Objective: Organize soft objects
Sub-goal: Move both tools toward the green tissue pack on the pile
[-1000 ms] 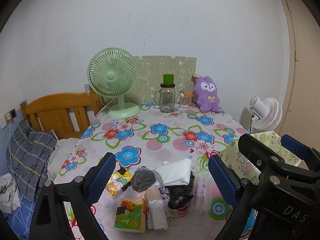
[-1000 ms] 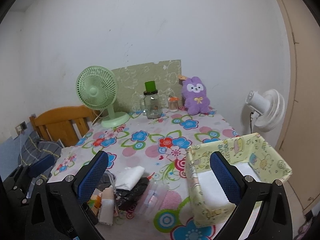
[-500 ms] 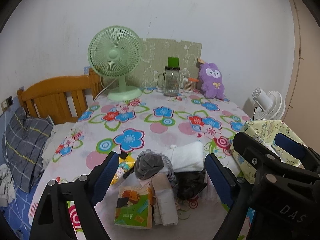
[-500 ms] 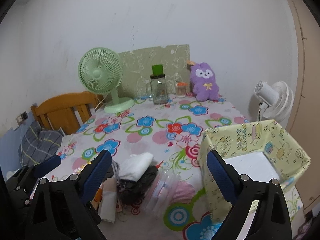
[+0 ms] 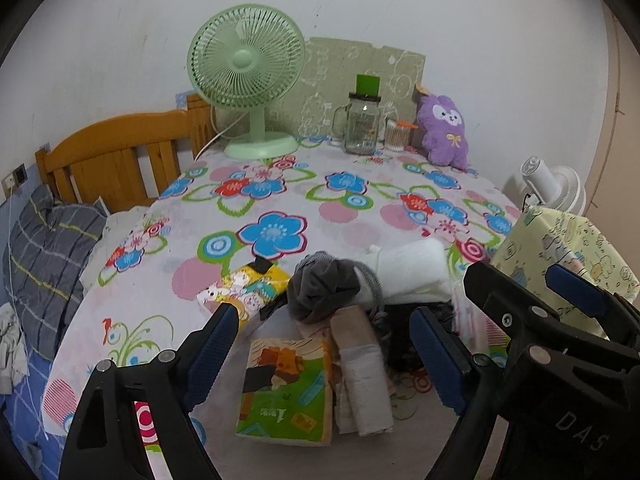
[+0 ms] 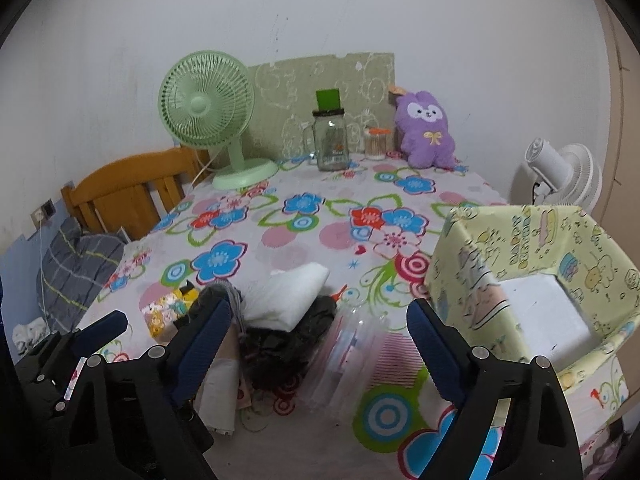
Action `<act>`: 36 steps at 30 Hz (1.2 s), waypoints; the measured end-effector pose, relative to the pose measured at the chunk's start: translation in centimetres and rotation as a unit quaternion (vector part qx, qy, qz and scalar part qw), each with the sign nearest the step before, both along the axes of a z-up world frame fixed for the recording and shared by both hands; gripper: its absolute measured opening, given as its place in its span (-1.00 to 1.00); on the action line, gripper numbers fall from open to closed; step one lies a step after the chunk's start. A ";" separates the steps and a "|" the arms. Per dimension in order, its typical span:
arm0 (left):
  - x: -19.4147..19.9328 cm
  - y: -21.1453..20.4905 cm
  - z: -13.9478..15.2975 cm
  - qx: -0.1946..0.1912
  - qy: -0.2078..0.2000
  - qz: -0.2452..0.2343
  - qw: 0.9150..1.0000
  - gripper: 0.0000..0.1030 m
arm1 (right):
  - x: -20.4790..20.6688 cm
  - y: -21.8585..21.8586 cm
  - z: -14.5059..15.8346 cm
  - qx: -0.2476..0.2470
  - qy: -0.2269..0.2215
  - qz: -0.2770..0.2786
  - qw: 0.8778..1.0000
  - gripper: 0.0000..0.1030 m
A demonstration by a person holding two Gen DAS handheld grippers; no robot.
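Both the left gripper point(image 5: 324, 356) and right gripper point(image 6: 320, 344) have fingers wide apart, holding nothing. The soft pile point(image 5: 340, 300) sits at the worktop's point(image 5: 280, 184) near edge, with the yellow box point(image 6: 532, 272) at the right edge. Best bet: take the top item first, pinching mid-fold.

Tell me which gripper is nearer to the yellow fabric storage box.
Right. The right gripper hangs open with its right finger just beside the yellow fabric storage box. The left gripper, also open, is over the pile of soft items, farther left, with the right gripper between it and the box.
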State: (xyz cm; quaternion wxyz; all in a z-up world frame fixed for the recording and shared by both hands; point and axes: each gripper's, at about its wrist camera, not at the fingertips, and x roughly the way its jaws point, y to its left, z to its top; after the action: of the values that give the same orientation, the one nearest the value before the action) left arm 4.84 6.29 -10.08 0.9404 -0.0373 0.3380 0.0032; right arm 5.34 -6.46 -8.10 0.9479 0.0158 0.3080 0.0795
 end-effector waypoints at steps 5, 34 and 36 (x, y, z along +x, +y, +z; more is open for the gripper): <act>0.4 0.5 -1.0 -0.004 0.015 0.005 1.000 0.70 | 0.6 0.6 -1.1 -0.002 0.015 0.005 1.000 0.74; -0.9 2.2 -5.1 0.021 0.064 0.003 0.998 0.47 | -0.4 4.7 -5.6 -0.007 0.095 0.022 0.995 0.28; -1.0 2.1 -5.1 0.019 0.065 0.001 0.998 0.40 | -0.5 4.9 -5.7 -0.007 0.097 0.025 0.995 0.20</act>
State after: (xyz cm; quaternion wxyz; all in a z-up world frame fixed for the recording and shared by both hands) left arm 3.83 8.41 -15.22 0.9172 -0.0195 0.3979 0.0126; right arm 4.85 -1.54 -13.76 0.9115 0.0088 0.3991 0.0992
